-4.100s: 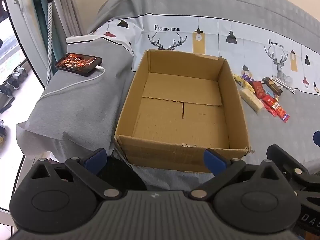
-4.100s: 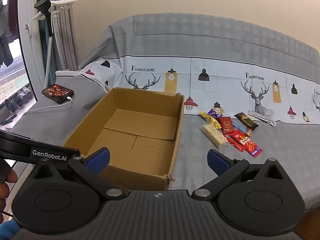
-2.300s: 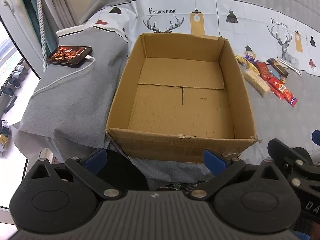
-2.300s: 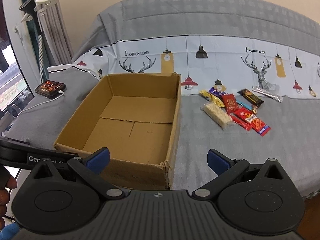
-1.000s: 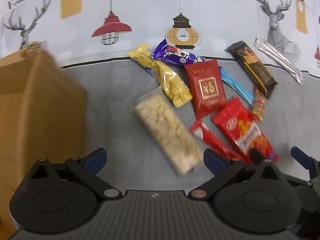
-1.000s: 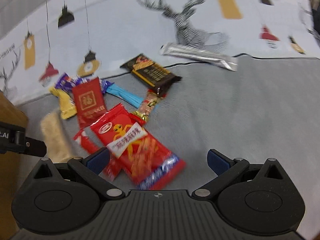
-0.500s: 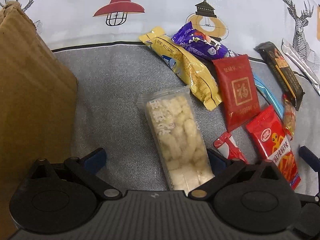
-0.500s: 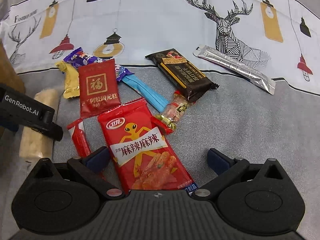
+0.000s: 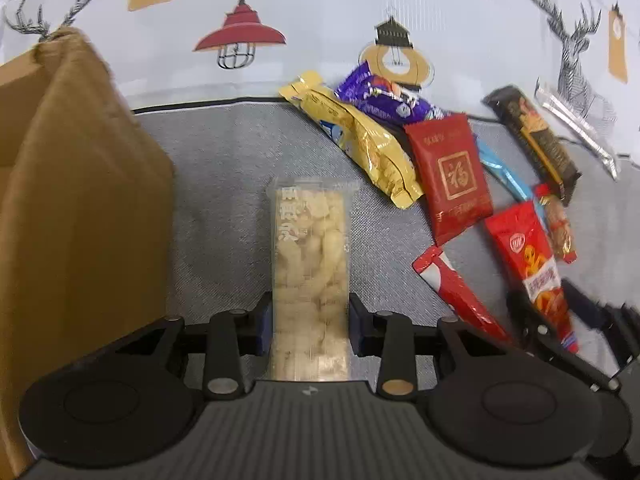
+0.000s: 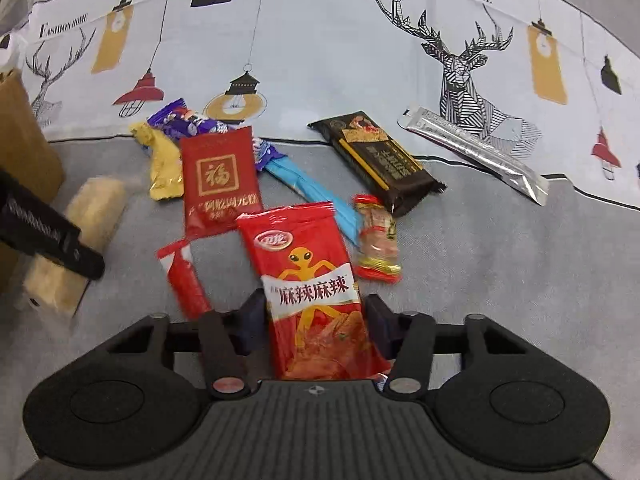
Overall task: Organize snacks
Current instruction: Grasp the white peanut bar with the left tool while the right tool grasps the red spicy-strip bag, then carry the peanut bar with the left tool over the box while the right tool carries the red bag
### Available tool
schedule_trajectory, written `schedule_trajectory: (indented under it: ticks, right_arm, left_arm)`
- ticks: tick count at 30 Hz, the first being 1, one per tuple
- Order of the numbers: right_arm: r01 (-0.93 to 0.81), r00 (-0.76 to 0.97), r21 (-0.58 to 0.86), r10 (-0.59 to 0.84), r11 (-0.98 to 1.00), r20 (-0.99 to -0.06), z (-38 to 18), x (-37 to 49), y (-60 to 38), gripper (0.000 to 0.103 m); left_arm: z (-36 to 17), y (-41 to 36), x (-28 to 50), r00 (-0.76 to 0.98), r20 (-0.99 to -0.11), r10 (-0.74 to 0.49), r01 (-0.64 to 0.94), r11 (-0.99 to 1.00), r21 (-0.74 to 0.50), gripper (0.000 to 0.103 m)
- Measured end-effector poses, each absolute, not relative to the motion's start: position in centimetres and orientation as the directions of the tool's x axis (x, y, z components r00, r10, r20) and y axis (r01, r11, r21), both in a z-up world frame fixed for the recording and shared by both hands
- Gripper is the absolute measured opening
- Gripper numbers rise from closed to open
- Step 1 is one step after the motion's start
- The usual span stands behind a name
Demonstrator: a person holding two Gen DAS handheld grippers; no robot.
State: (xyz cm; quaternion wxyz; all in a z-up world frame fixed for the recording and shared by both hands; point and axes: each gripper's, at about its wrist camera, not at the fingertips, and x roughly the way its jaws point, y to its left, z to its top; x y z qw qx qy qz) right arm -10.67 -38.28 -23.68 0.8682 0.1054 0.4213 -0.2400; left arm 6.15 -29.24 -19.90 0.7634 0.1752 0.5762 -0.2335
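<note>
My left gripper (image 9: 309,322) is shut on the near end of a clear pack of pale puffed snacks (image 9: 309,252), which lies on the grey cloth. My right gripper (image 10: 316,320) is shut on a red spicy-strip packet (image 10: 310,276) with an orange alien figure. The cardboard box (image 9: 76,208) stands just left of the left gripper. The puffed pack also shows in the right wrist view (image 10: 76,232), with the left gripper's arm across it.
Loose snacks lie beyond: a gold packet (image 9: 360,152), a purple one (image 9: 384,96), a dark red sachet (image 10: 218,176), a blue stick (image 10: 308,192), a thin red stick (image 10: 184,276), a small candy (image 10: 376,240), a black bar (image 10: 380,160), a silver stick (image 10: 476,152).
Both grippers moved from the box to the snack pile, came down and closed: the left on the puffed snack pack, the right on the red spicy-strip packet.
</note>
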Motion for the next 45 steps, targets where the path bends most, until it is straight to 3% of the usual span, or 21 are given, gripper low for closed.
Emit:
schedule_trajectory:
  ticks: [2, 4, 10, 13, 18, 25, 35, 45]
  right_arm:
    - [0.535, 0.526, -0.010, -0.342, 0.845, -0.779, -23.3, -11.7, -38.1, 0.045]
    - [0.584, 0.527, 0.025, -0.355, 0.811, -0.772, -22.5, -13.1, -38.3, 0.032]
    - [0.671, 0.544, 0.107, -0.388, 0.734, -0.744, -20.0, -17.2, -37.7, 0.026]
    - [0.699, 0.562, 0.151, -0.406, 0.699, -0.721, -18.4, -18.4, -36.7, 0.026]
    - [0.662, 0.674, 0.220, -0.441, 0.716, -0.593, -12.2, -20.4, -31.1, 0.026]
    - [0.505, 0.821, 0.325, -0.328, 0.799, -0.468, -5.5, -21.4, -19.5, 0.026]
    - [0.344, 0.874, 0.327, -0.174, 0.880, -0.453, -2.1, -21.1, -7.5, 0.026]
    - [0.323, 0.863, 0.243, -0.180, 0.915, -0.471, -0.7, -20.7, -2.7, 0.026]
  left_arm:
    - [-19.1, -28.7, 5.5, 0.242, -0.955, -0.174, 0.577, 0.817, -0.002, 0.040]
    - [-17.7, -27.7, 4.8, 0.242, -0.949, -0.202, 0.586, 0.810, -0.023, 0.040]
    - [-12.5, -24.6, 2.3, 0.257, -0.916, -0.307, 0.614, 0.784, -0.090, 0.040]
    - [-9.3, -22.7, 0.9, 0.268, -0.895, -0.357, 0.631, 0.767, -0.116, 0.040]
    - [-3.8, -17.4, -1.7, 0.345, -0.847, -0.404, 0.660, 0.746, -0.087, 0.040]
    - [0.4, -6.8, -4.4, 0.435, -0.814, -0.386, 0.634, 0.773, -0.028, 0.040]
    - [1.9, 7.9, -6.7, 0.526, -0.785, -0.328, 0.526, 0.850, -0.003, 0.040]
    - [2.7, 12.7, -7.0, 0.546, -0.752, -0.369, 0.489, 0.869, -0.071, 0.040]
